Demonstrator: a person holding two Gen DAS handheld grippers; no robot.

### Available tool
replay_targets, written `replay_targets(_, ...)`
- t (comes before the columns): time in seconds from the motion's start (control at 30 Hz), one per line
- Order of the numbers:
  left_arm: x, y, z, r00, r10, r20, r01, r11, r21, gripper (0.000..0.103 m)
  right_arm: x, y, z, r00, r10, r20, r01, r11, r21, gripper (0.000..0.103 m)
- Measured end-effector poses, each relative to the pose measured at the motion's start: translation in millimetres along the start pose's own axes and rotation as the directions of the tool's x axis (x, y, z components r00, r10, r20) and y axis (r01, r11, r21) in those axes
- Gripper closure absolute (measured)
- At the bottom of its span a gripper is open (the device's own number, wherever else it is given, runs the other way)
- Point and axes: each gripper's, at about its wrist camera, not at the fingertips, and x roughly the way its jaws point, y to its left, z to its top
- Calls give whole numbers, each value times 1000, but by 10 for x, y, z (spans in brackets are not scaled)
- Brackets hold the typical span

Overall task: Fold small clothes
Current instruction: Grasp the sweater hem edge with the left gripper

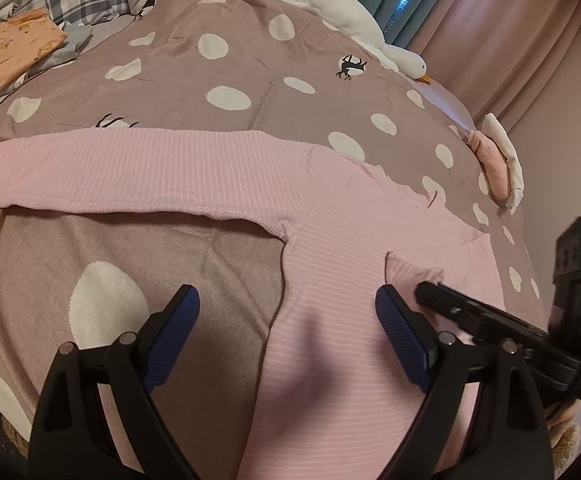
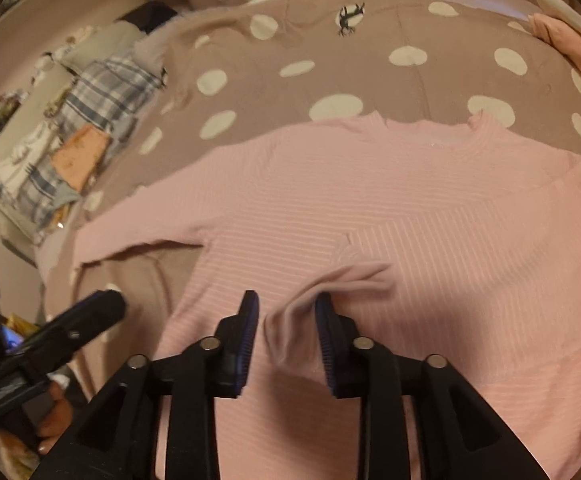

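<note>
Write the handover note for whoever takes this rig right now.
Left claw: open, over the pink top, holding nothing.
Right claw: jaws partly open, a sleeve end between them, not pressed.
The top lies flat on the dotted blanket; one sleeve stretches out sideways, the other is folded onto the body.
Left: fold the outstretched sleeve in, then the body.

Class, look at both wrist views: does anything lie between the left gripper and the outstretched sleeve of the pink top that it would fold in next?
Nothing visible does. The left gripper hangs open over the pink top, and only bare spotted bedspread lies between it and the outstretched sleeve. The right gripper sits at the folded sleeve end, off to the other side.
</note>
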Motion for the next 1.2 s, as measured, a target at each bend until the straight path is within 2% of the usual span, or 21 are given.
replay_targets(0.13, -2, -77, 0, 999, -38, -8, 38, 999, 12, 14, -189, -63, -2, 998, -14, 68, 12, 1000, 25, 68)
replay_targets(0.27, 23, -237, -1, 998, -58, -20, 59, 997, 54, 14, -344, -267, -54, 990, -61, 125, 46, 992, 119, 67)
replay_targets(0.4, 99, -508, 27, 986, -157, -60, 163, 980, 116, 14, -490, -531, -176, 978, -132, 161, 90, 966, 243, 67)
replay_targets(0.5, 238, -698, 52, 981, -175, -85, 187, 970, 157, 14, -564, -701, -265, 966, -200, 163, 142, 939, 313, 67)
replay_targets(0.57, 365, -785, 57, 976, -187, -114, 204, 965, 166, 19, -601, -795, -313, 958, -239, 160, 172, 922, 345, 67)
replay_targets(0.6, 485, -845, 48, 967, -201, -158, 227, 959, 168, 25, -615, -831, -330, 956, -248, 159, 178, 917, 356, 67)
replay_targets(0.67, 641, -915, 18, 955, -209, -212, 246, 954, 169, 31, -638, -912, -361, 954, -257, 157, 181, 906, 382, 67)
replay_targets(0.8, 930, -1007, -62, 952, -156, -265, 211, 958, 194, 43, -679, -1043, -421, 951, -265, 159, 178, 890, 419, 67)
replay_targets(0.9, 1052, -979, -68, 951, -140, -276, 193, 966, 175, 57, -683, -1089, -470, 948, -280, 152, 192, 883, 429, 67)
replay_targets(1.03, 1105, -906, -49, 957, -131, -260, 173, 974, 144, 93, -659, -1150, -500, 948, -284, 141, 196, 874, 444, 67)
replay_targets(1.13, 1091, -884, -24, 954, -143, -262, 183, 974, 136, 95, -650, -1176, -539, 948, -287, 136, 198, 869, 453, 67)
replay_targets(1.2, 1048, -869, 29, 946, -182, -266, 214, 972, 94, 95, -642, -1192, -565, 948, -290, 133, 202, 868, 454, 67)
